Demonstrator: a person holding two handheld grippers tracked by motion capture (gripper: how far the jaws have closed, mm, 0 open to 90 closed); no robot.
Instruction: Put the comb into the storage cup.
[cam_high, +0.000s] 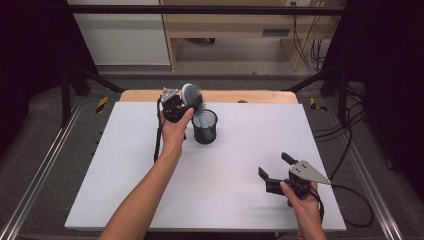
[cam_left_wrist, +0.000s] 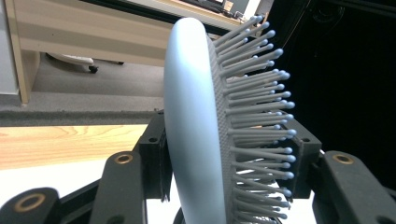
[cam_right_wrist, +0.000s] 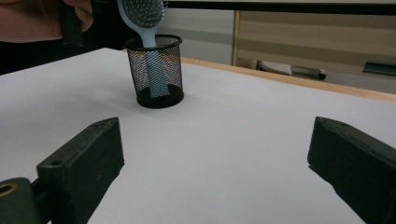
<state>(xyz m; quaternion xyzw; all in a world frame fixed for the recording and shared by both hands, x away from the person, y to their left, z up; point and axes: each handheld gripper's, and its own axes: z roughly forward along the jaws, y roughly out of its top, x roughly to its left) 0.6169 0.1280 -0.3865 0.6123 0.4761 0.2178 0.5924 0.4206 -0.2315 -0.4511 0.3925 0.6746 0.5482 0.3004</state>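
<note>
Nearest the person's side of the table, the right gripper (cam_high: 274, 168) rests low over the white table top (cam_high: 240, 145) at its near right part, held in the person's right hand (cam_high: 304, 199), with the grey three-cornered plate on top of it and a cable trailing off to the right. Its jaws stand wide apart with nothing between them; in the right gripper view the two black jaws rise at the lower left and lower right with bare white surface in the gap. Farther in, towards the middle of the far half of the table, stands a black mesh cup (cam_high: 205, 126), upright on the white surface and well apart from the right gripper. A pale blue hairbrush (cam_high: 191, 96) stands in it handle down: in the right gripper view the handle shows through the mesh inside the cup (cam_right_wrist: 157, 71) and the brush (cam_right_wrist: 141, 13) leans a little, its head above the rim. The left gripper (cam_high: 186, 102), held in the person's left hand (cam_high: 174, 129) just left of the cup, has its jaws about half open around the head of the brush. In the left gripper view the smooth back of the head (cam_left_wrist: 191, 130) lies against the left jaw and the bristle tips reach the right jaw, so the head sits between the pads; whether they press on it cannot be told. Beyond the cup the wooden far edge of the table (cam_high: 260, 96) runs across.
</note>
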